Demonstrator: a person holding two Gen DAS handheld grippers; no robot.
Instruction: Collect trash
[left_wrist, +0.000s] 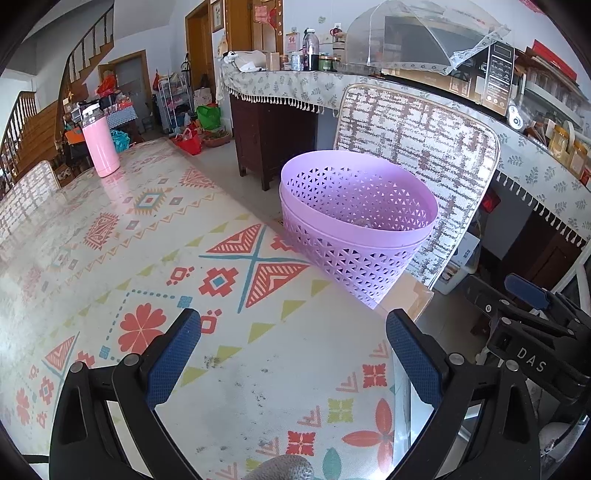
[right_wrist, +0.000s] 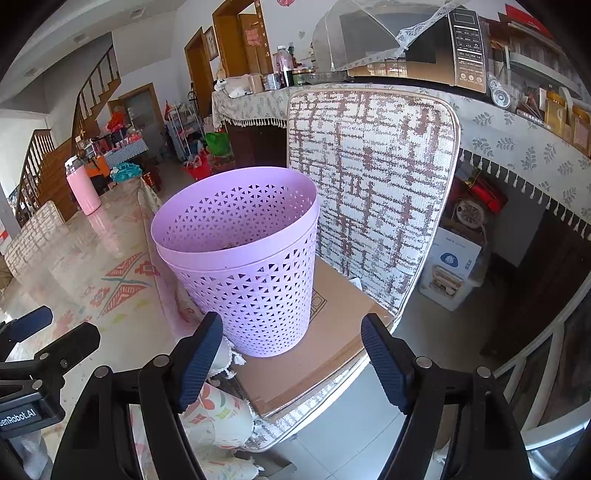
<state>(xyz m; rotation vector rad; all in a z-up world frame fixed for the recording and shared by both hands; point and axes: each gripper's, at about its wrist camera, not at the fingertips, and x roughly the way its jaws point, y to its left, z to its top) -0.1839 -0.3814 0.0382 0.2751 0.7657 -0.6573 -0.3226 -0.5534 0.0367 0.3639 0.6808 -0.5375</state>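
Left tongs (left_wrist: 293, 354): wide, empty, above the bench (left_wrist: 147, 258).
Right tongs (right_wrist: 291, 360): wide, empty.
Advice: find trash first; lilac basket (right_wrist: 240, 258) on the chair's cardboard (right_wrist: 325, 343) waits.

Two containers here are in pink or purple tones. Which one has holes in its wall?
The purple basket on the cardboard on the chair; its wall is a lattice of triangular holes. The pink bottle on the table has a smooth closed wall.
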